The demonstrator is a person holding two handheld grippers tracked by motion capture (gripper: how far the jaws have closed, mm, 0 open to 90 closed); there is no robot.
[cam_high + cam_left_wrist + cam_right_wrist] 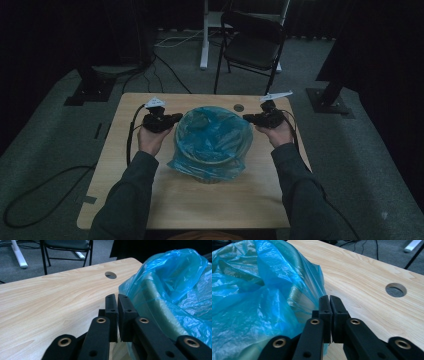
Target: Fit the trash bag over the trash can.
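Note:
A round bin lined with a blue plastic bag (212,137) stands in the middle of the wooden table (200,200). My left gripper (172,120) is held at the bin's left rim, and my right gripper (248,118) at its right rim. In the left gripper view the black jaws (117,296) stand together with only a sliver of gap and nothing between them, the bag (175,285) just to their right. In the right gripper view the jaws (328,297) are likewise together, and the bag's loose edge (287,290) reaches their tips; I cannot tell if film is pinched.
A round cable hole (239,107) lies in the table behind the bin. A black folding chair (252,42) and a white desk leg (204,35) stand beyond the far edge. Cables run over the grey carpet at the left.

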